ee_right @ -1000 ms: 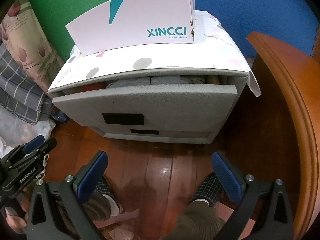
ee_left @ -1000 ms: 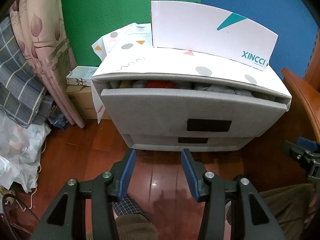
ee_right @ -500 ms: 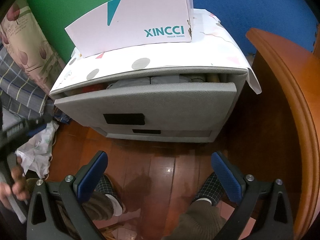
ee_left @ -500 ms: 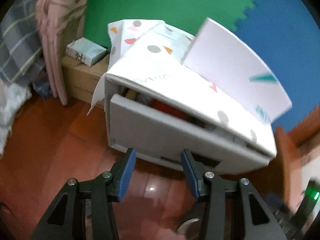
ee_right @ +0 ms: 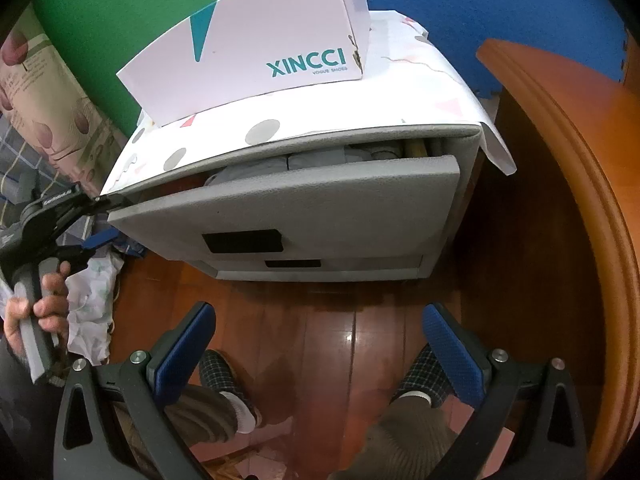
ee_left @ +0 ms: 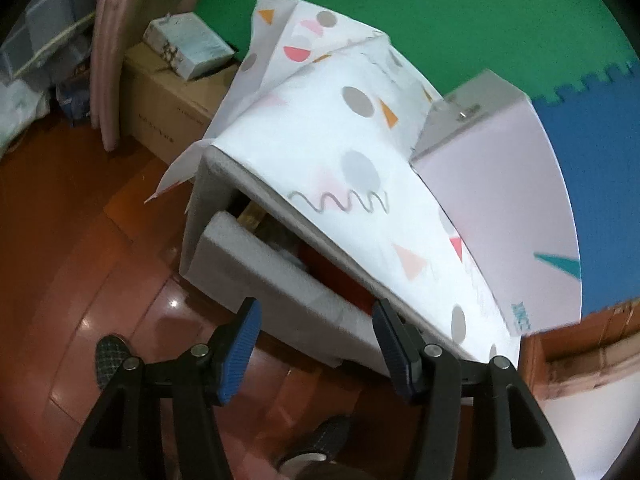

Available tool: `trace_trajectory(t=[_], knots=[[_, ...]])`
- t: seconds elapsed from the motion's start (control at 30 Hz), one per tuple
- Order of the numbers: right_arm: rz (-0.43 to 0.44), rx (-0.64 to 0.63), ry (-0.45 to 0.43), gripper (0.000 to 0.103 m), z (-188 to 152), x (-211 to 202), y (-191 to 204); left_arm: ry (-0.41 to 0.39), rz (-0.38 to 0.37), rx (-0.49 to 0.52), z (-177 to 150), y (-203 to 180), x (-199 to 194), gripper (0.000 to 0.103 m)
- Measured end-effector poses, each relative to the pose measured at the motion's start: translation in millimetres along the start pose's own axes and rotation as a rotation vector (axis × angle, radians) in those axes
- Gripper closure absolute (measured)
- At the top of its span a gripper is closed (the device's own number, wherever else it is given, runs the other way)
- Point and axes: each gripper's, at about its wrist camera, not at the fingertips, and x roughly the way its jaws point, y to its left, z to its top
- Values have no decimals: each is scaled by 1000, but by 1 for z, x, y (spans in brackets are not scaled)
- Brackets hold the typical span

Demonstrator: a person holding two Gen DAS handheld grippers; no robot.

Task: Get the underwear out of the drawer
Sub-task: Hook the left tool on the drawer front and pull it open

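Now swung round to the drawer's (ee_left: 276, 280) left corner | left gripper (ee_left: 316, 344) empty, jaws just widened | right gripper (ee_right: 316, 352) spread, idle | underwear not distinguishable among clothes (ee_right: 280, 164) inside, 12 o'clock | reach-in likely next.

Left gripper (ee_left: 314, 342) just widened, empty; top drawer (ee_left: 276, 280) ajar.

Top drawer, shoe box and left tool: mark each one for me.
top drawer (ee_right: 320, 204): right wrist view, middle of its grey front panel.
shoe box (ee_right: 256, 52): right wrist view, white front face beside the lettering.
left tool (ee_left: 316, 344): left wrist view, midway between its blue fingertips.
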Motion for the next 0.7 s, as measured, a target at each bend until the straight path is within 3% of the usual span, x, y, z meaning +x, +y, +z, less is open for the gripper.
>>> trace_trajectory(t=[0.17, 0.33, 0.4, 0.5, 0.7], knots=[[0, -2, 4, 1, 1, 0, 0, -4, -23, -42, 5, 9, 7, 40], [2, -1, 6, 1, 0, 0, 1, 14, 20, -98, 3, 22, 19, 36], [-1, -5, 5, 1, 0, 0, 1, 17, -5, -139, 4, 29, 23, 33], [0, -4, 7, 1, 0, 0, 1, 12, 19, -131, 10, 26, 25, 32], [2, -1, 9, 1, 0, 1, 1, 30, 65, -123, 16, 31, 36, 11]])
